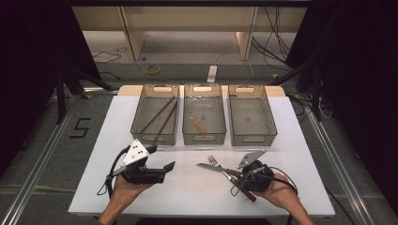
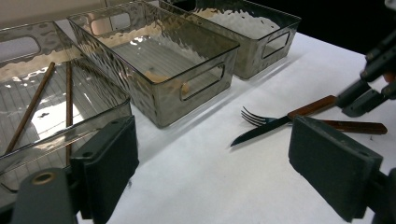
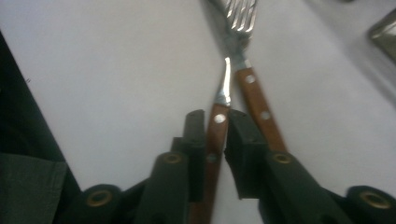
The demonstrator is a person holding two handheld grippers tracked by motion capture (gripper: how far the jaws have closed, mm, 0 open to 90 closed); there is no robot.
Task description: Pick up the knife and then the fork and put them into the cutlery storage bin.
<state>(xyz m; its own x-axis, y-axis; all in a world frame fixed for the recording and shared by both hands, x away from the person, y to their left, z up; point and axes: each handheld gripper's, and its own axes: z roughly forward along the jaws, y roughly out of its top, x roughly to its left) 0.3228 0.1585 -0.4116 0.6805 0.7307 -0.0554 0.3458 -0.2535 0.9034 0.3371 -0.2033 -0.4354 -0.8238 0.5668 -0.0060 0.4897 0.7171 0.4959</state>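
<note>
A wooden-handled knife (image 1: 212, 168) and fork (image 1: 214, 161) lie crossed on the white table (image 1: 187, 187) at front centre-right. My right gripper (image 1: 234, 178) is low over their handles. In the right gripper view the knife handle (image 3: 217, 135) runs between the jaws of the right gripper (image 3: 217, 119), which stand narrowly apart around it; the fork handle (image 3: 259, 107) lies just outside the right jaw. My left gripper (image 1: 168, 172) rests at front left, wide open and empty, pointing right toward the cutlery. In the left gripper view the left gripper (image 2: 210, 140) faces the knife (image 2: 261, 130) and fork (image 2: 254, 116).
Three clear plastic trays stand in a row at the back. The left tray (image 1: 141, 126) holds two brown chopsticks (image 1: 159, 115), the middle tray (image 1: 187, 136) holds a small wooden utensil (image 1: 199, 124), and the right tray (image 1: 270, 129) shows nothing inside. The floor beyond is strewn with cables.
</note>
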